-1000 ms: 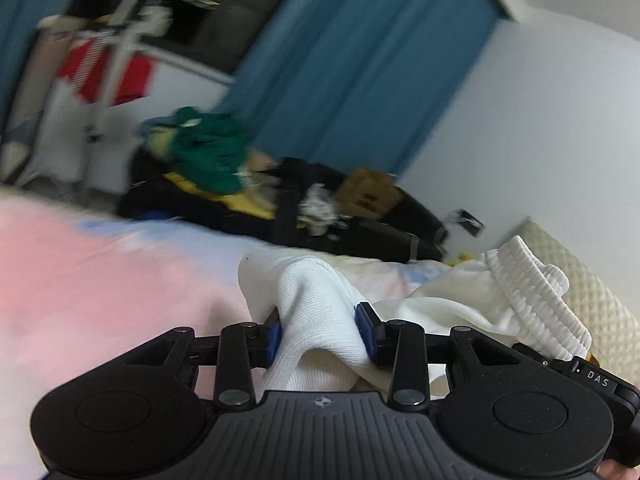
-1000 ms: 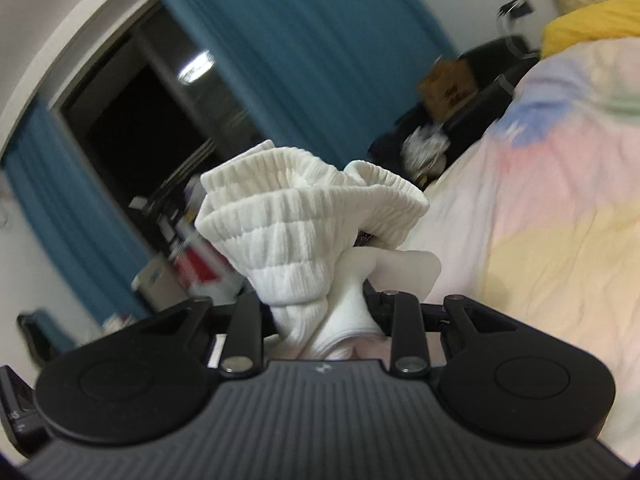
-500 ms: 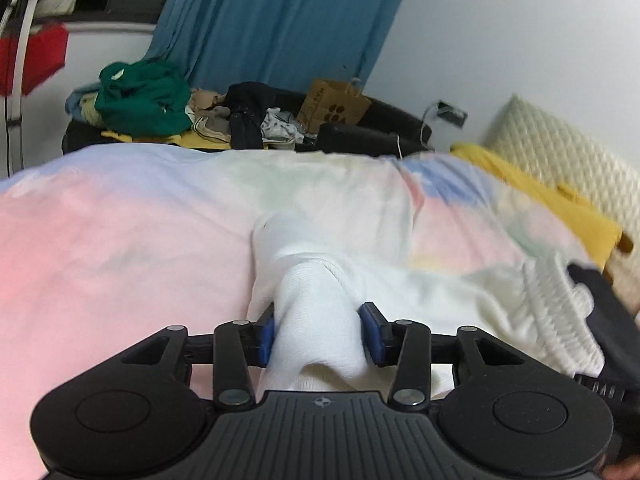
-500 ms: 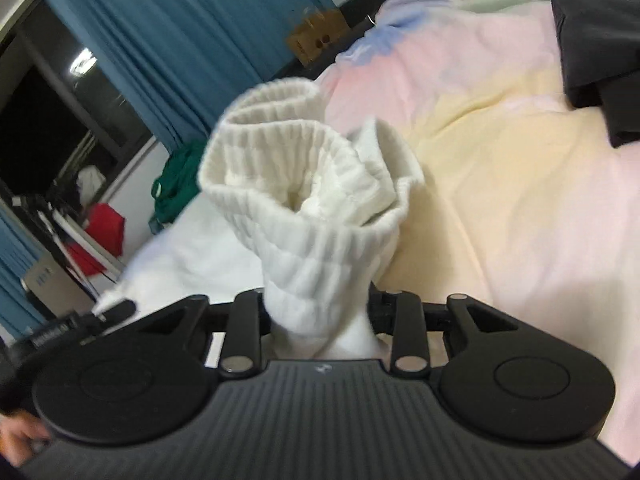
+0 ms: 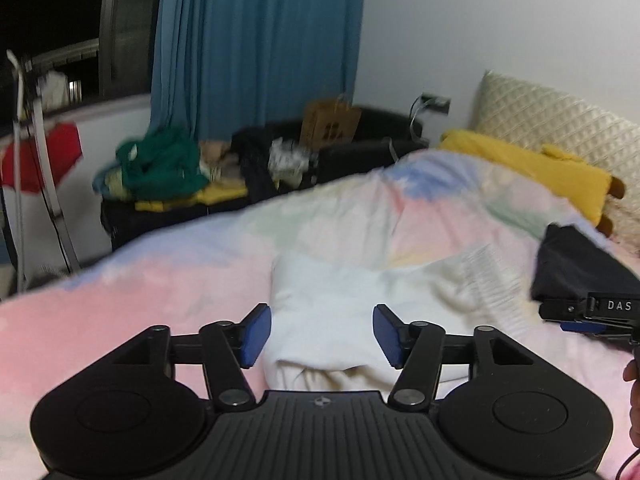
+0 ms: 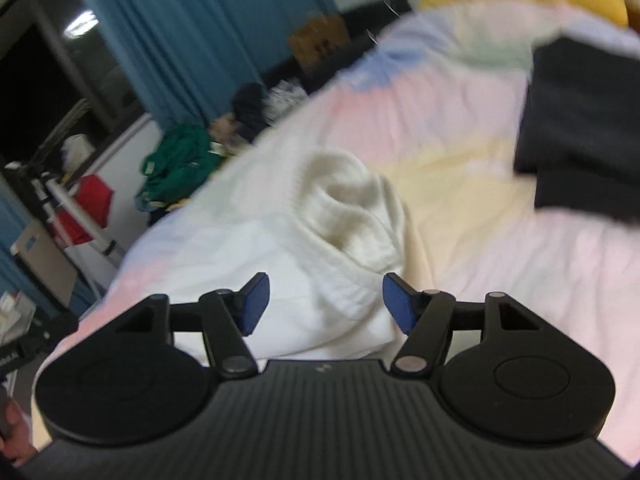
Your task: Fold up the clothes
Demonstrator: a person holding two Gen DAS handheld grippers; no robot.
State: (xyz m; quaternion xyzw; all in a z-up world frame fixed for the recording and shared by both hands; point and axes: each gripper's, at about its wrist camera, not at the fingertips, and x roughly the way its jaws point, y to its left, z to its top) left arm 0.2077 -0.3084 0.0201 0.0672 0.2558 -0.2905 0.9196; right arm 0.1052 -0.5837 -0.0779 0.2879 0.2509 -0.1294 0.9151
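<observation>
Both the left gripper point(image 5: 322, 336) and right gripper point(image 6: 324, 304) hold their jaws spread with nothing clamped, so the white knit sweater point(image 5: 360, 304) lies slack on the bed point(image 5: 120, 312) between and just ahead of them.

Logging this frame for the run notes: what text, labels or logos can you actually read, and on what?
"DAS": white letters on the right gripper, seen at the edge of the left wrist view.
Brown paper bag: dark printed mark, too blurred to read.
Left gripper: small emblem on its body, no legible letters.
</observation>
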